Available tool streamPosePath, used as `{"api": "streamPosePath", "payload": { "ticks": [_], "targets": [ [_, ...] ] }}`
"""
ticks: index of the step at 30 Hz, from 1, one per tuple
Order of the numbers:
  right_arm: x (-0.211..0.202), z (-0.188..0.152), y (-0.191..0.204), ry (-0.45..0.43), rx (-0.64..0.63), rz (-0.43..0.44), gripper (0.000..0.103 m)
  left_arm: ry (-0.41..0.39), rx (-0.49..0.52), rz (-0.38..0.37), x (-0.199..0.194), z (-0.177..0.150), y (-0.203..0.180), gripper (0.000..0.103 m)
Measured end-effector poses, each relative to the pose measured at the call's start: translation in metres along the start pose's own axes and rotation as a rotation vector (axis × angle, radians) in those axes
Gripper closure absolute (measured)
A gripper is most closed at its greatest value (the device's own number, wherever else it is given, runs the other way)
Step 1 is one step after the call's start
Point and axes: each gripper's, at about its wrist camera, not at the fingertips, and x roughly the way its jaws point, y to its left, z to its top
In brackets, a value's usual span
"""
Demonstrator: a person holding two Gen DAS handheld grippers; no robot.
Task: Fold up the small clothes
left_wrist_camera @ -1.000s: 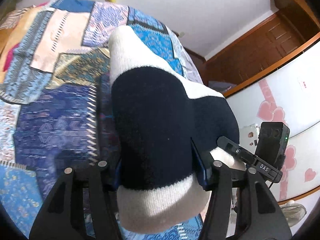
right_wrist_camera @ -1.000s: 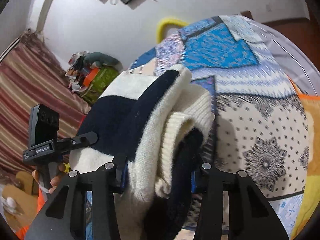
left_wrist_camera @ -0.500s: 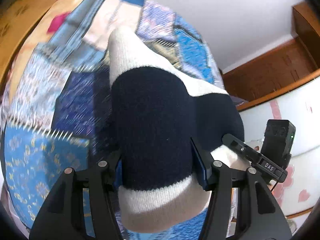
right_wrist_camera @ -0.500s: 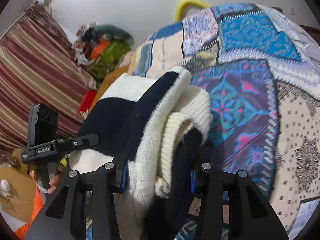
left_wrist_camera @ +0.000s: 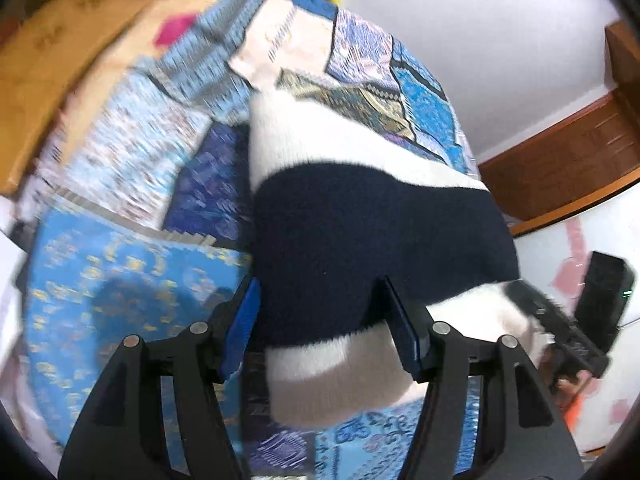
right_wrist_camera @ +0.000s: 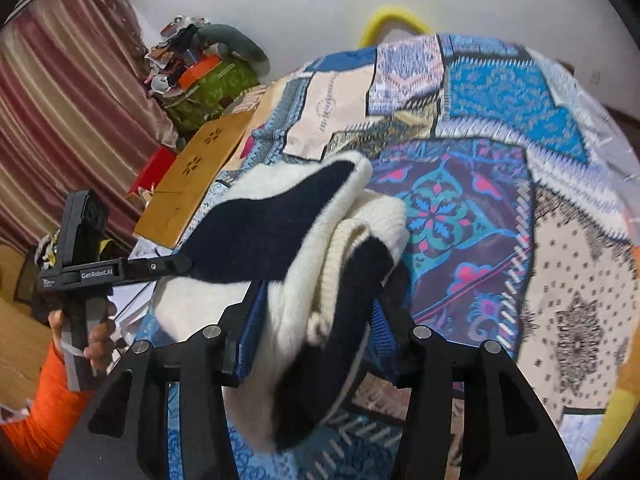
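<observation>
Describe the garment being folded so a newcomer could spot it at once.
Find the patchwork bedspread filling both views. Above it, held between the left gripper and right gripper, is the knit sweater: fuzzy, broad navy and cream bands, the only plain-coloured cloth there.

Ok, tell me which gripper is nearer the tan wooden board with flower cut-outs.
Left. The left gripper holds the navy-and-cream knit sweater on the side toward the tan wooden board; the right gripper holds the far side.
</observation>
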Motion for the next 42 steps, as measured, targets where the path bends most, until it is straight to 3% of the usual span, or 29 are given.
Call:
{"api": "streamPosePath", "payload": {
  "ticks": [3, 6, 14, 19, 27, 30, 34, 38, 42],
  "targets": [
    [-0.017, -0.002, 0.008, -0.044, -0.029, -0.029, 0.056, -0.072, 0.073, 0.082, -0.025, -0.004, -0.014, 0.042],
    [-0.038, -0.003, 0.020, -0.107, -0.065, -0.035, 0.056, -0.144, 0.122, 0.110, -0.050, -0.010, -0.030, 0.042],
    [-0.111, -0.005, 0.069, -0.335, -0.150, -0.035, 0.056, -0.406, 0.257, 0.115, -0.136, -0.032, -0.097, 0.042],
    [-0.158, -0.016, 0.106, -0.490, -0.214, -0.036, 0.056, -0.591, 0.351, 0.113, -0.192, -0.065, -0.140, 0.042],
    [-0.207, -0.048, 0.154, -0.694, -0.287, -0.068, 0.056, -0.795, 0.438, 0.158, -0.236, -0.119, -0.177, 0.042],
    [-0.213, -0.059, 0.163, -0.726, -0.288, -0.088, 0.047, -0.839, 0.447, 0.179, -0.243, -0.136, -0.181, 0.041],
    [-0.213, -0.066, 0.166, -0.747, -0.275, -0.108, 0.028, -0.872, 0.428, 0.189, -0.245, -0.150, -0.181, 0.028],
    [-0.210, -0.066, 0.166, -0.742, -0.276, -0.158, 0.018, -0.881, 0.413, 0.201, -0.244, -0.155, -0.178, 0.013],
    [-0.211, -0.068, 0.163, -0.747, -0.261, -0.181, 0.005, -0.884, 0.412, 0.208, -0.242, -0.157, -0.177, 0.005]
  ]
}}
